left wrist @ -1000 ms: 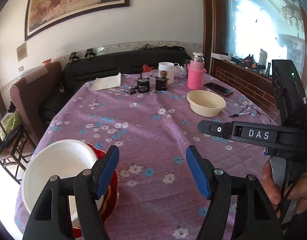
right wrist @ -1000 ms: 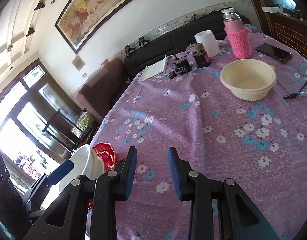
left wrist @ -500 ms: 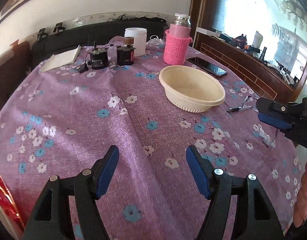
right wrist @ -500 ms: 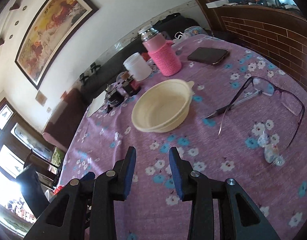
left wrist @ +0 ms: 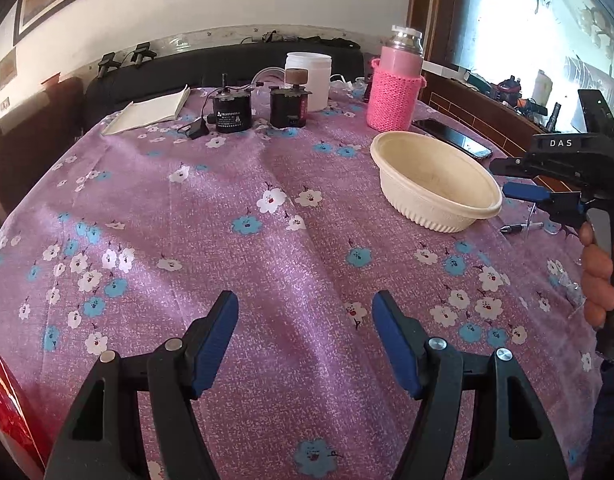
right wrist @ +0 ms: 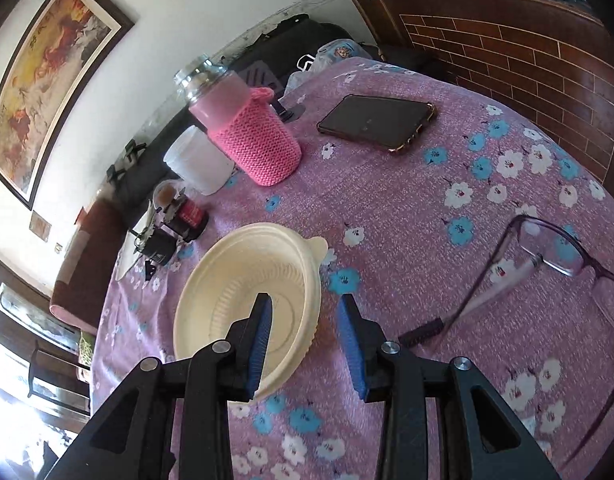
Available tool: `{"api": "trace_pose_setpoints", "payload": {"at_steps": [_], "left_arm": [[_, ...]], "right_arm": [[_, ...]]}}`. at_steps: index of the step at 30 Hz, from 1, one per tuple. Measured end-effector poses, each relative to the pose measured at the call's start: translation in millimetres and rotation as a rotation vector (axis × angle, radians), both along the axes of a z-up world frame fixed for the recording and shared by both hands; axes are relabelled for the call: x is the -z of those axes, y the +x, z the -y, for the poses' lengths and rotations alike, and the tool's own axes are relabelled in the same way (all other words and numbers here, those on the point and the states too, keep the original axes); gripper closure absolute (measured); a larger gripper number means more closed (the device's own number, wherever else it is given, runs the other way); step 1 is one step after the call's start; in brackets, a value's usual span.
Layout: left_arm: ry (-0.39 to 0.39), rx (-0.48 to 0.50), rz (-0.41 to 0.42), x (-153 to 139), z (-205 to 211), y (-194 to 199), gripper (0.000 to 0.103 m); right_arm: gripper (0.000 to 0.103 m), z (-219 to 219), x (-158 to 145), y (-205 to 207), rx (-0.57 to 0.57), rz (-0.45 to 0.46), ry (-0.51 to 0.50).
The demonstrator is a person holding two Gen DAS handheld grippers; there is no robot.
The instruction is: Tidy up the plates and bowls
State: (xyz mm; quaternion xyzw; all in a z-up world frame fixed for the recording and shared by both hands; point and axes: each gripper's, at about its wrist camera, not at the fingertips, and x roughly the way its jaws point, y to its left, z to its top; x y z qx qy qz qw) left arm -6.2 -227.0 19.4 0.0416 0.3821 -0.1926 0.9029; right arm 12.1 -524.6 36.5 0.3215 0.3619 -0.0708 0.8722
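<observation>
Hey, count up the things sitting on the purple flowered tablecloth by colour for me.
Cream: 1, bowl
Pink: 1, flask
White: 2, tub, notepad
Black: 3, phone, two motors
Purple: 1, glasses
Total: 8

The left wrist camera looks slantwise down over the table, with the cream bowl (left wrist: 435, 184) further right. The right wrist camera looks down at this bowl (right wrist: 247, 300) from near. Both views share the pink bottle (left wrist: 393, 88) behind the bowl.

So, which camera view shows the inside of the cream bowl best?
The right wrist view: it looks down into the cream bowl, showing its ribbed floor and rim tab. The left wrist view shows the bowl from the side, mostly outer wall and far inner wall.
</observation>
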Motion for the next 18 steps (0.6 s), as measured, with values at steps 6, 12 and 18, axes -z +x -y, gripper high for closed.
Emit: {"api": "trace_pose_setpoints", "payload": {"at_steps": [6, 12, 18], "left_arm": [[-0.015, -0.010, -0.020, 1.4, 0.1, 2.6, 0.034], [-0.040, -0.023, -0.015, -1.9, -4.8, 1.8, 0.034], [-0.078, -0.039, -0.004, -7.5, -12.8, 2.3, 0.034]], "right_arm": [[0.074, -1.7, 15.5, 13.2, -0.021, -0.017, -0.032], [0.092, -2.7, 15.3, 9.3, -0.054, 0.012, 0.003], [0.094, -7.5, 10.3, -3.0, -0.110, 0.030, 0.083]]}}
